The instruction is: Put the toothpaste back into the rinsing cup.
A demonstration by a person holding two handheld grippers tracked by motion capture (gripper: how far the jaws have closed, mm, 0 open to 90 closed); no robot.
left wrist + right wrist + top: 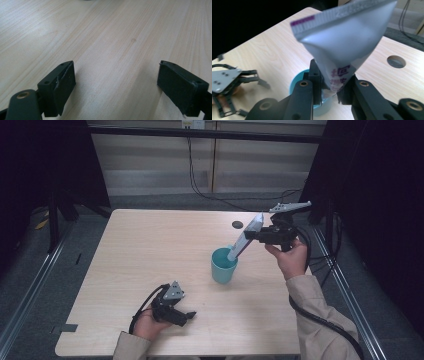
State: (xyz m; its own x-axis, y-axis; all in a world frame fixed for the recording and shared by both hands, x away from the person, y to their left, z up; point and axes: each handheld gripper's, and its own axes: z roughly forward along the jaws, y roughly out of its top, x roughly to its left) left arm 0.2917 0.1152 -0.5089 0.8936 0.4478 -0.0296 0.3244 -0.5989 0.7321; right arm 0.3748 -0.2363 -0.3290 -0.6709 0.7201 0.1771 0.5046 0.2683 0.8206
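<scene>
A teal cup (223, 265) stands upright on the wooden table (150, 250), right of centre. My right gripper (256, 236) is shut on a grey-white tube (245, 239) with purple print, held tilted with its lower end inside the cup's mouth. In the right gripper view the tube (344, 45) rises between the black jaws with the cup (297, 83) beneath it. My left gripper (186, 316) rests low on the table near the front edge, open. Its fingers (60, 86) stand wide apart over bare wood.
A round cable hole (237, 225) lies in the table behind the cup. Black frames and dark curtains flank both sides. Cables trail on the floor at the back and along the right table edge.
</scene>
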